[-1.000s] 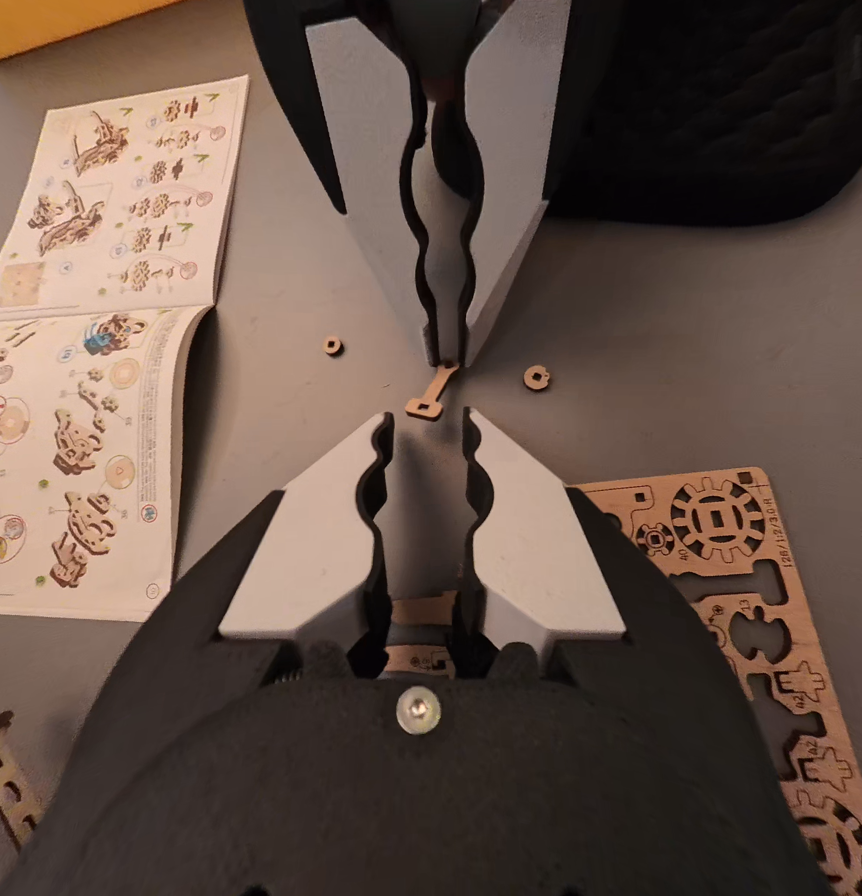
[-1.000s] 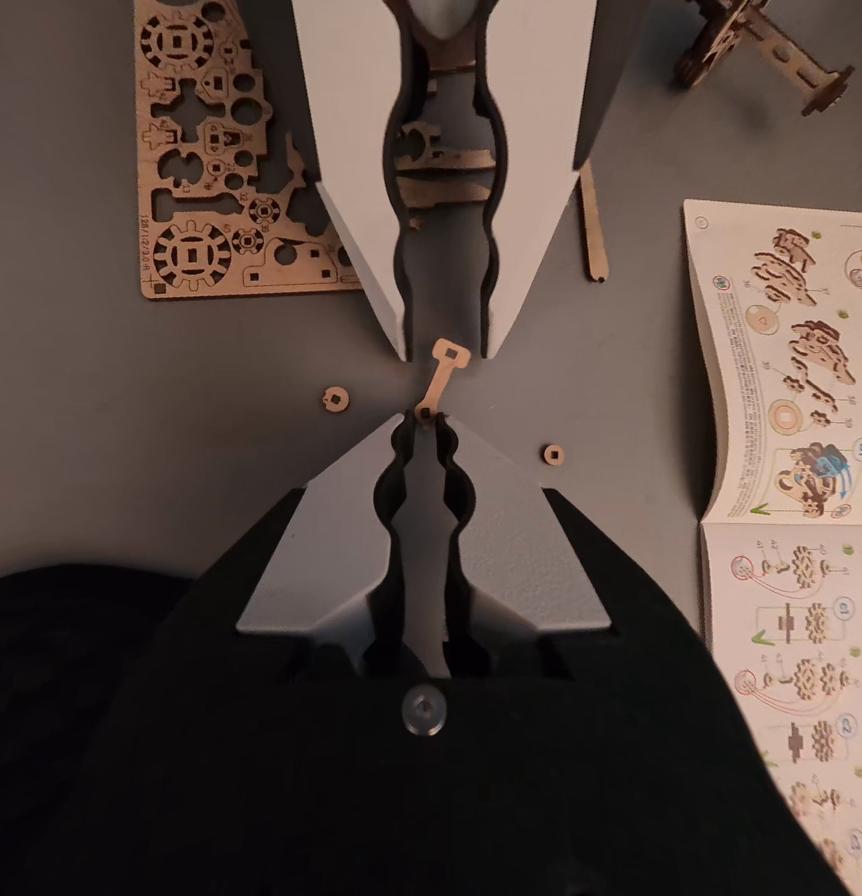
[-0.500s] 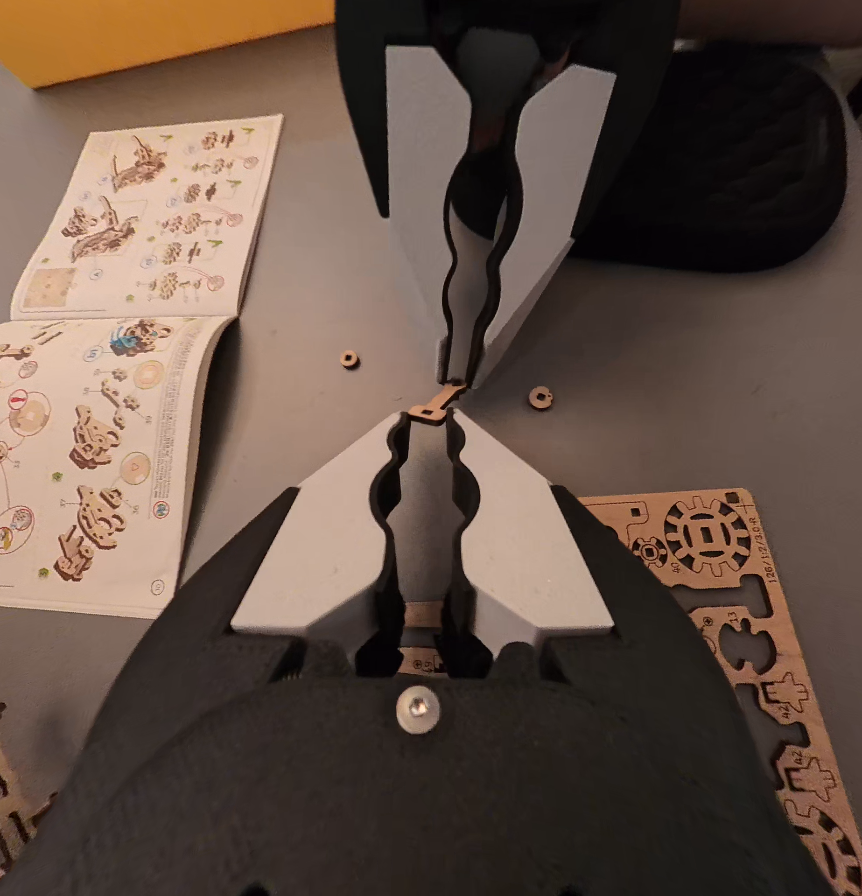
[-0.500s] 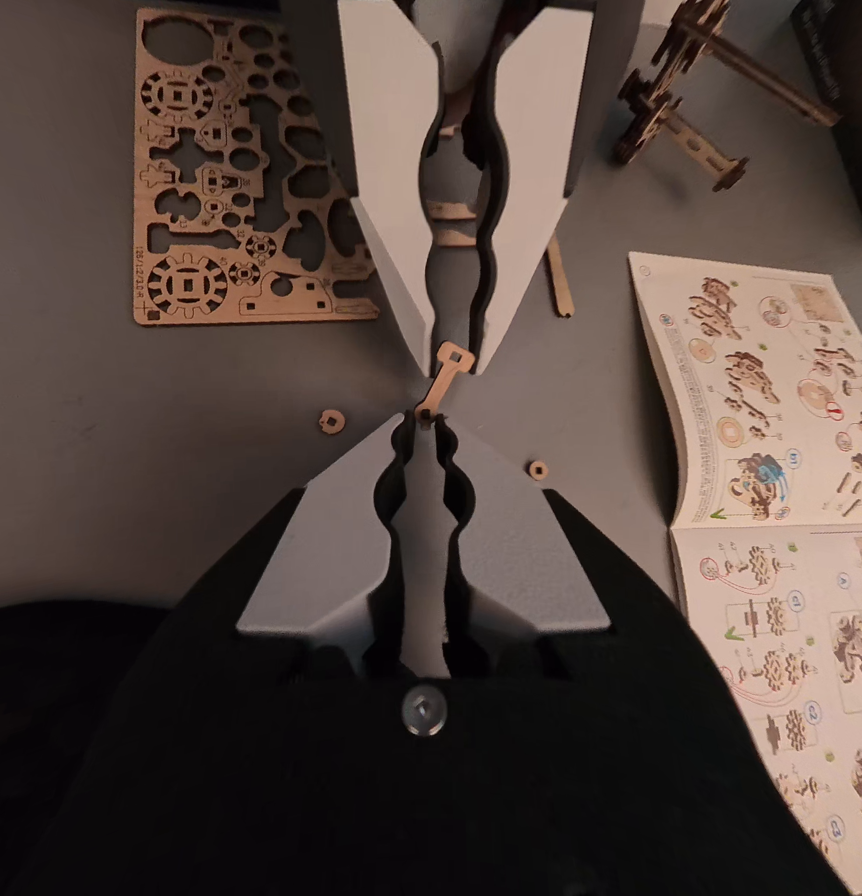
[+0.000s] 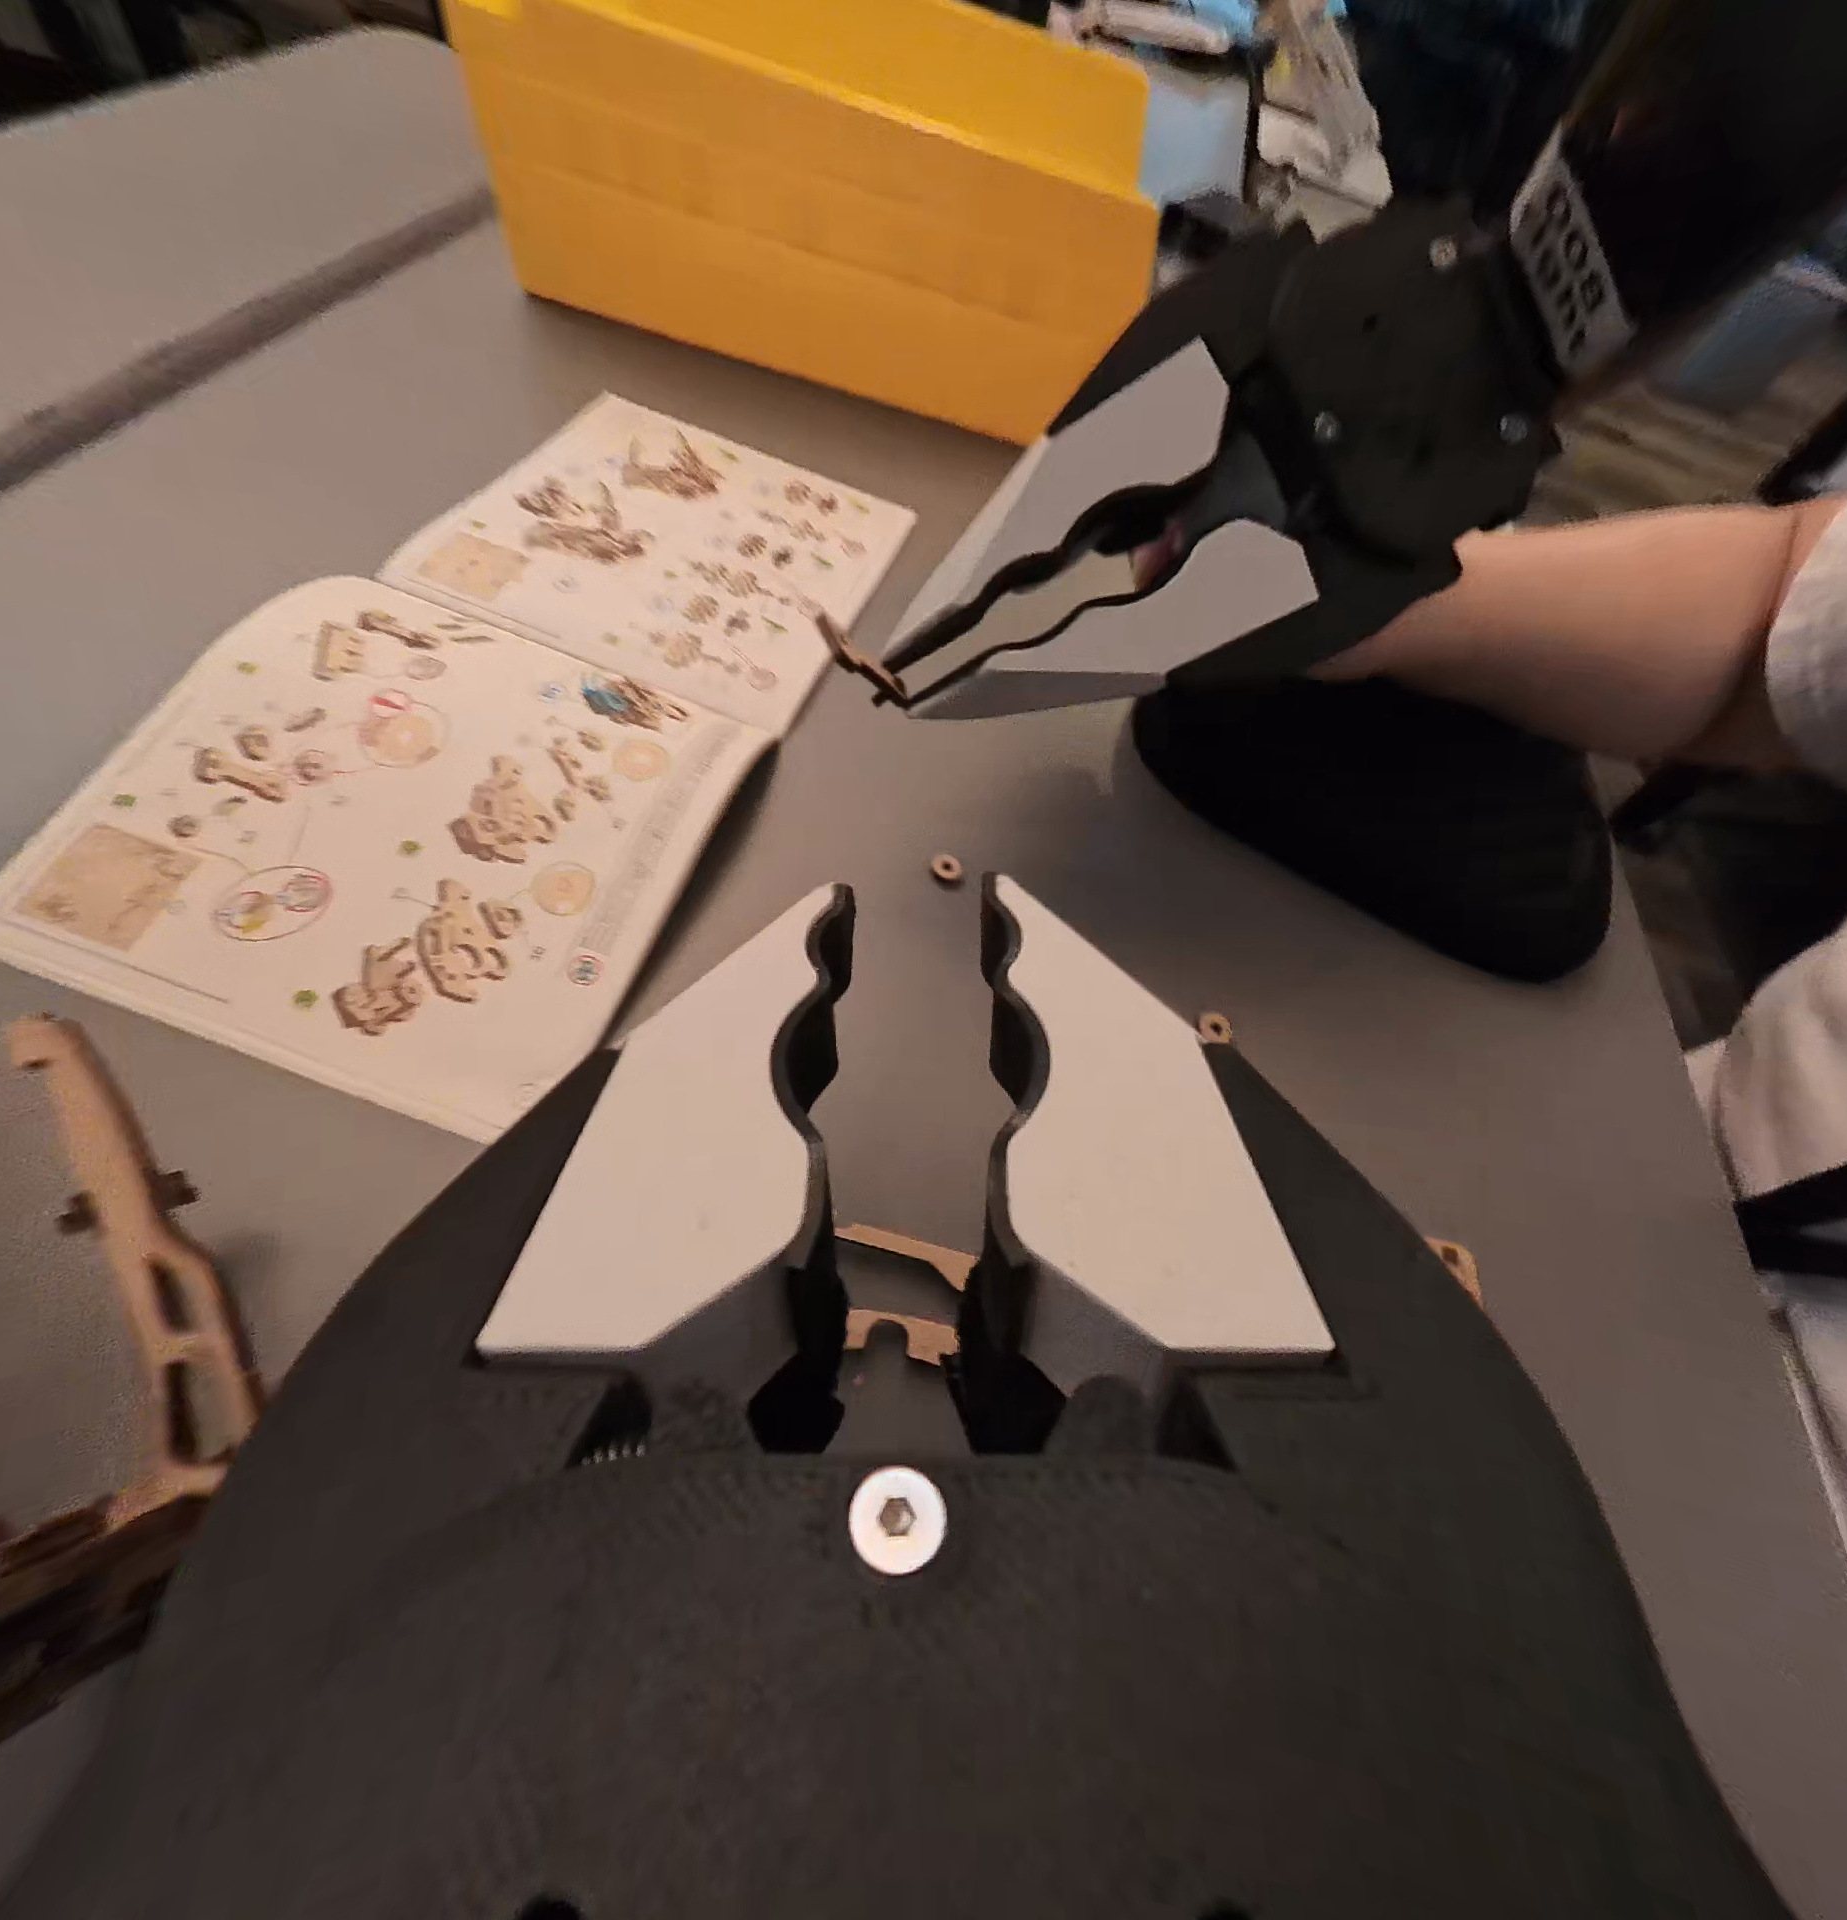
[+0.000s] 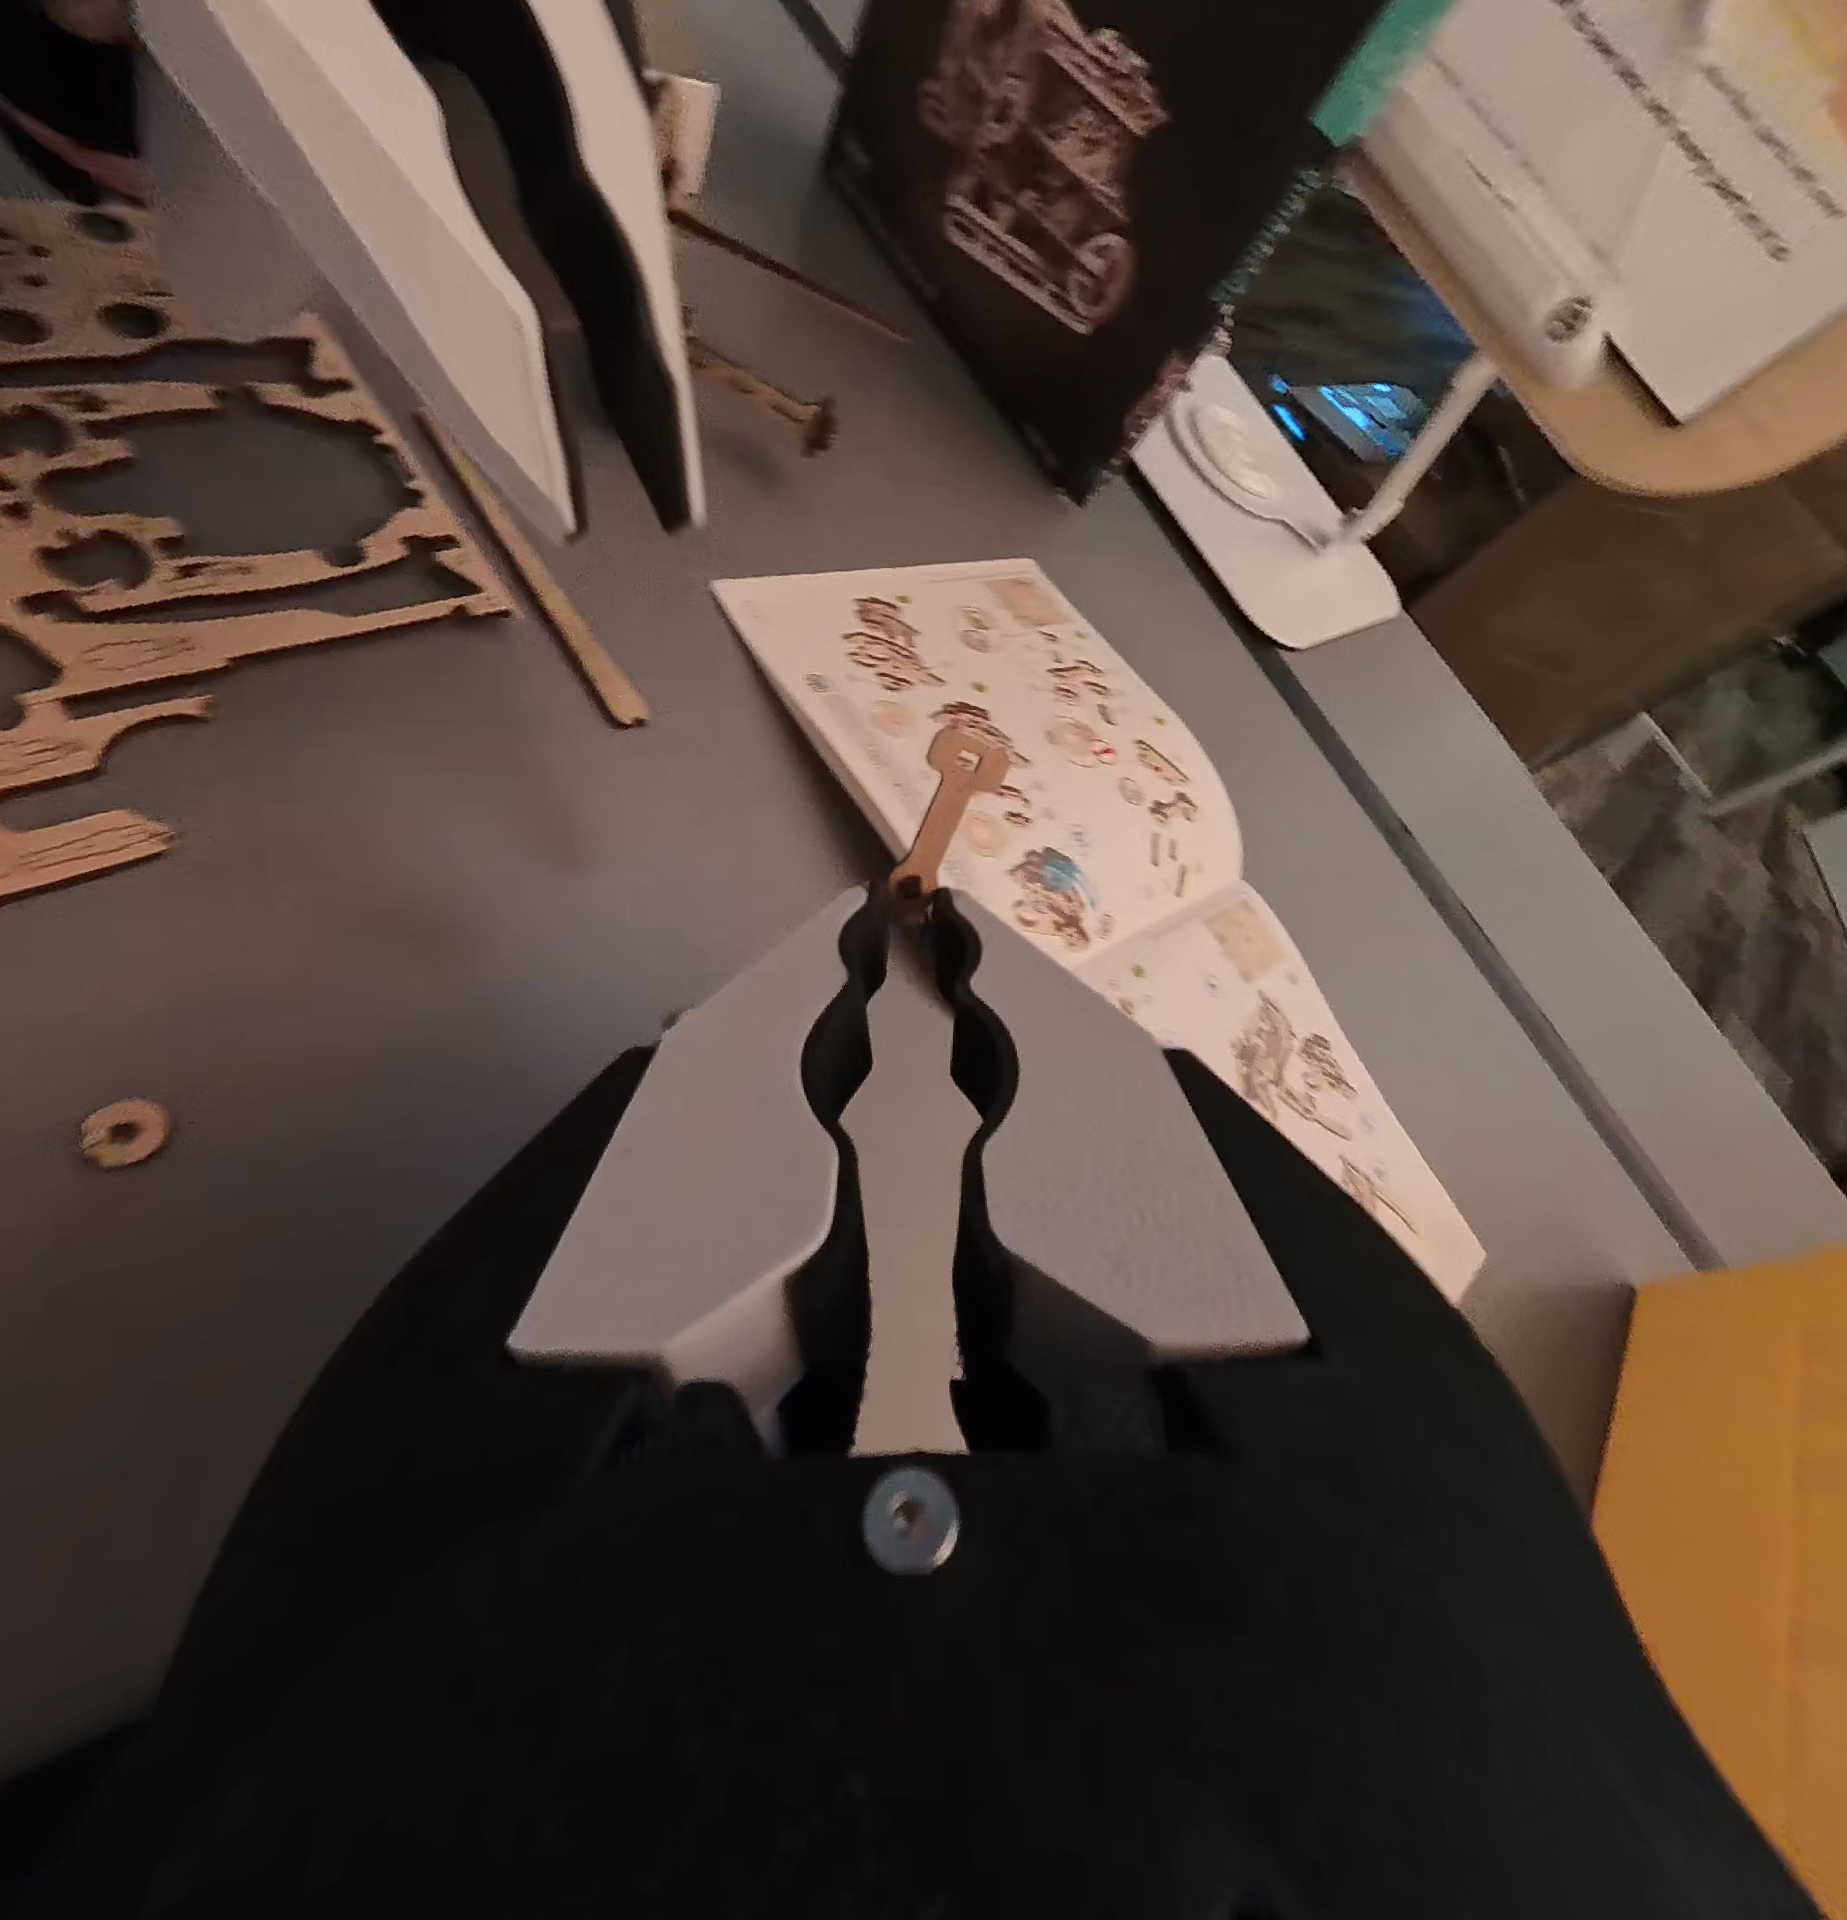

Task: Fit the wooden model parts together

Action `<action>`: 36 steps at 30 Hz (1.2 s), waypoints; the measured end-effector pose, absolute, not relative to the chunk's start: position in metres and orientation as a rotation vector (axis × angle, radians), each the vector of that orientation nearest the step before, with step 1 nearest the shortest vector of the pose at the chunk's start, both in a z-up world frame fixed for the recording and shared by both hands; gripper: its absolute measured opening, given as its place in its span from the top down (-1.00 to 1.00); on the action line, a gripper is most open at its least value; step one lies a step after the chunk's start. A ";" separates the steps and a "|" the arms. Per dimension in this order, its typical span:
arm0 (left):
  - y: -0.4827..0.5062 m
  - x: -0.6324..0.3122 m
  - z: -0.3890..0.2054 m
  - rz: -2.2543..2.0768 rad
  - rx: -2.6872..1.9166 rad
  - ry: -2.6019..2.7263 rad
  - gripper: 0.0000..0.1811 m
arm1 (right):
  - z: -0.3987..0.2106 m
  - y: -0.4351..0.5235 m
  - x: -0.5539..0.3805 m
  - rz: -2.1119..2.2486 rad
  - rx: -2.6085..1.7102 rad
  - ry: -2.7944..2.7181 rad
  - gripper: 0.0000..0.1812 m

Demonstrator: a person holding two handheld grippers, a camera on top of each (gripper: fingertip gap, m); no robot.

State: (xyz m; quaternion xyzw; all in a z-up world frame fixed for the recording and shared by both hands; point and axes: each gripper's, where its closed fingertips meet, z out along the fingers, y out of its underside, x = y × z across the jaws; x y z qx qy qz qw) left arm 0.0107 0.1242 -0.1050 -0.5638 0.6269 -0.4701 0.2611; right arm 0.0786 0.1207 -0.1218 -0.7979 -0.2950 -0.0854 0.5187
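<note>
Wooden lever piece (image 6: 958, 792), pinched at right gripper (image 6: 911, 902) tips

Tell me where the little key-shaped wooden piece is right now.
The key-shaped wooden piece is pinched at the tips of the right gripper, raised above the open instruction booklet; in the left wrist view it shows at upper centre.

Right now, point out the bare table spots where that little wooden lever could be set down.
Bare grey table lies between the instruction booklet and the black pad, holding only a small wooden ring. More lies between booklet and yellow bin. Crowded: by the punched sheet and wooden strip. The right gripper holds the lever.
</note>
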 end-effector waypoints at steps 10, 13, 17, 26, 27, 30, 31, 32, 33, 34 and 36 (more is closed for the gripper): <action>0.156 0.013 -0.094 -1.180 -1.540 1.501 0.82 | -0.105 0.149 0.084 0.091 -1.956 -0.434 0.93; 0.161 0.013 -0.100 -1.122 -1.569 1.498 0.84 | -0.105 0.159 0.088 0.114 -1.944 -0.386 0.93; 0.161 0.013 -0.103 -1.064 -1.570 1.513 0.86 | -0.107 0.158 0.095 0.071 -1.918 -0.392 0.93; 0.160 0.016 -0.113 -1.007 -1.571 1.548 0.87 | -0.114 0.149 0.084 0.100 -1.895 -0.454 0.93; 0.159 0.016 -0.113 -1.013 -1.575 1.548 0.87 | -0.113 0.148 0.083 0.107 -1.889 -0.453 0.93; 0.157 0.016 -0.114 -1.022 -1.576 1.550 0.87 | -0.112 0.148 0.082 0.118 -1.883 -0.451 0.93; 0.157 0.017 -0.115 -1.023 -1.578 1.552 0.87 | -0.112 0.148 0.082 0.118 -1.878 -0.451 0.93; 0.157 0.017 -0.115 -1.023 -1.579 1.554 0.87 | -0.111 0.148 0.082 0.114 -1.875 -0.454 0.93; 0.157 0.017 -0.116 -1.022 -1.580 1.553 0.87 | -0.110 0.148 0.080 0.114 -1.867 -0.464 0.93; 0.156 0.018 -0.116 -1.026 -1.582 1.548 0.87 | -0.108 0.147 0.075 0.137 -1.845 -0.488 0.93; 0.152 0.020 -0.115 -1.074 -1.582 1.536 0.85 | -0.101 0.142 0.062 0.213 -1.797 -0.520 0.93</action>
